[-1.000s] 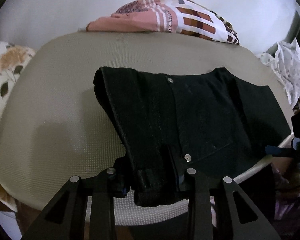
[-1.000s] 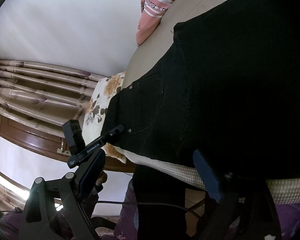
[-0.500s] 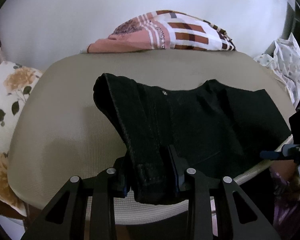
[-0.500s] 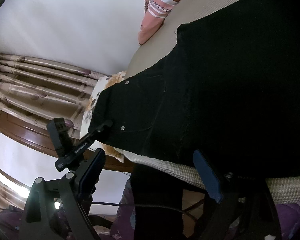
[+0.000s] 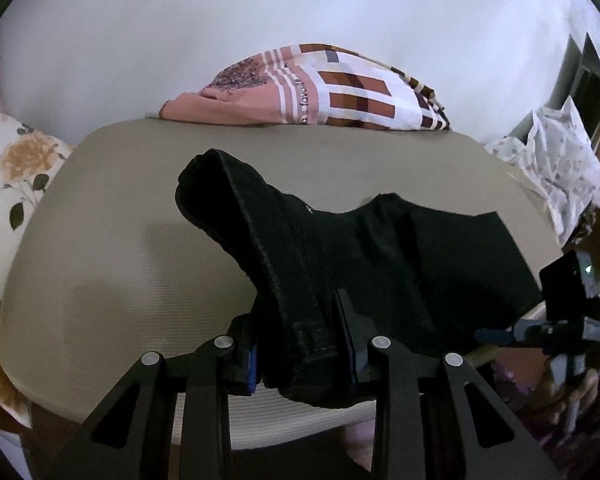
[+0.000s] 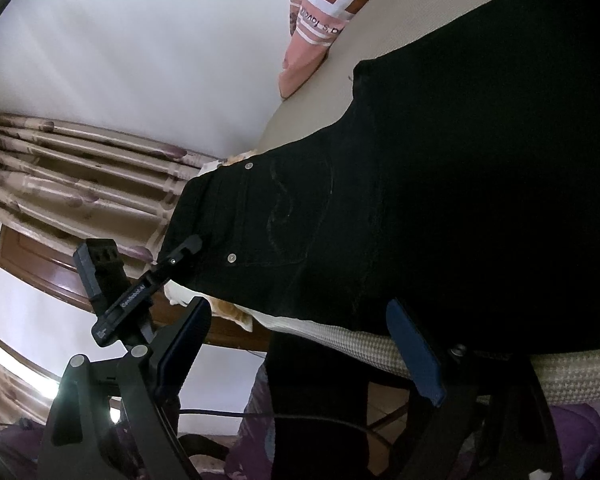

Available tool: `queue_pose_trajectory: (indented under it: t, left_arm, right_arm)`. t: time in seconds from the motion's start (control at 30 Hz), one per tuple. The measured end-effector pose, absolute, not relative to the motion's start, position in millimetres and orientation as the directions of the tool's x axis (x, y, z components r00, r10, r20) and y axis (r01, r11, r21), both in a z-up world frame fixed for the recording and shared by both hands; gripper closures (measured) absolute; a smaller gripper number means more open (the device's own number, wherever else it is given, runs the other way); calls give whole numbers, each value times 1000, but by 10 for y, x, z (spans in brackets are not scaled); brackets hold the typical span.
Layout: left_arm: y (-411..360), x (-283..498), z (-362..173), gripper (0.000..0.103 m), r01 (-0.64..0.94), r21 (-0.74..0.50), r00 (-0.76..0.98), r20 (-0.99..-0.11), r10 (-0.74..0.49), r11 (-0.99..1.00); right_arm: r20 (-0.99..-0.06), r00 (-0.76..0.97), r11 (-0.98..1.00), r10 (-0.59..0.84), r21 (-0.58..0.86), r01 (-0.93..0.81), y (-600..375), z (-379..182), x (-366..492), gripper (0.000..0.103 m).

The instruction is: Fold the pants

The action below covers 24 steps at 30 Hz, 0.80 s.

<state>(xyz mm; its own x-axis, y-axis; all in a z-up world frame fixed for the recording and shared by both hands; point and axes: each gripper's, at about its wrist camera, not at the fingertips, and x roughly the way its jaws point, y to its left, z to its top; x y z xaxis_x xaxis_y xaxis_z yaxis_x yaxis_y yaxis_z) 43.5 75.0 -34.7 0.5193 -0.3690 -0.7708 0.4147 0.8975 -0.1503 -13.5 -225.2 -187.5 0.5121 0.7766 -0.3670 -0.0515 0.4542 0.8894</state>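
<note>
One pair of black pants (image 5: 412,256) lies across the beige padded surface (image 5: 112,264), its near edge raised off it. The left gripper (image 5: 300,344) is clamped on that bunched edge and angled downward, while the right gripper (image 6: 296,344) sits low at the surface's rim with fingers spread wide and nothing between them. Only the right wrist view shows the pants' rear pocket (image 6: 284,216) and the curtain (image 6: 72,176); only the left shows the patterned cloth (image 5: 320,88) at the far edge.

Two close wrist views, both sharing the black pants (image 5: 380,256).
</note>
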Motion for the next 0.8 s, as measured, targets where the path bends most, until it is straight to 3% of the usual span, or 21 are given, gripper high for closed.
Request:
queue_pose_trajectory:
  t: [0.4, 0.8]
  left_arm:
    - [705, 517, -146, 73, 406, -303, 491, -724, -485, 862]
    - [517, 525, -8, 73, 429, -330, 491, -696, -524, 841]
  right_arm:
    - [-363, 519, 452, 774, 891, -50, -2256, -1879, -142, 15]
    - [-368, 533, 466, 762, 883, -58, -2227, -1827, -162, 14]
